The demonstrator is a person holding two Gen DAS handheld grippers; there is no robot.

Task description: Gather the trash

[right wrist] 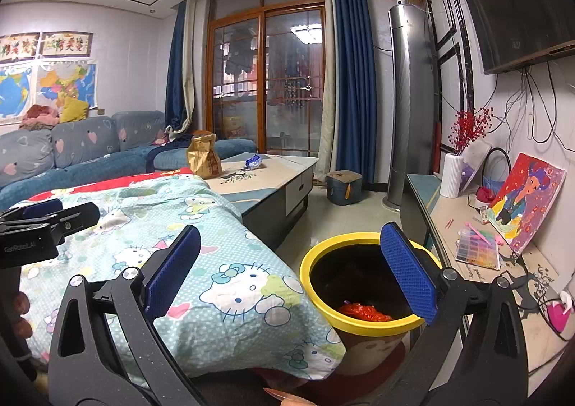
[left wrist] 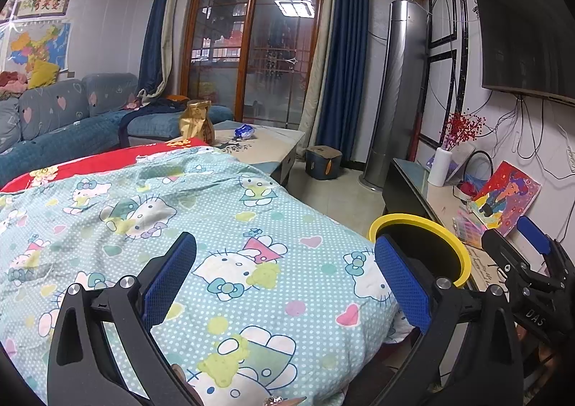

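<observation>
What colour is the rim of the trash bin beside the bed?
Yellow, around a dark interior; the trash bin shows best in the right wrist view.

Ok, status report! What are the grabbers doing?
Left gripper open, empty. Right gripper open, empty. Bin holds red trash. Blue wrapper waits on table.

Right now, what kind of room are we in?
Most likely a home living room. A sofa stands along the wall, a coffee table sits in the middle, and a television hangs on the wall above a low cabinet. Both grippers are open and hold nothing.
</observation>
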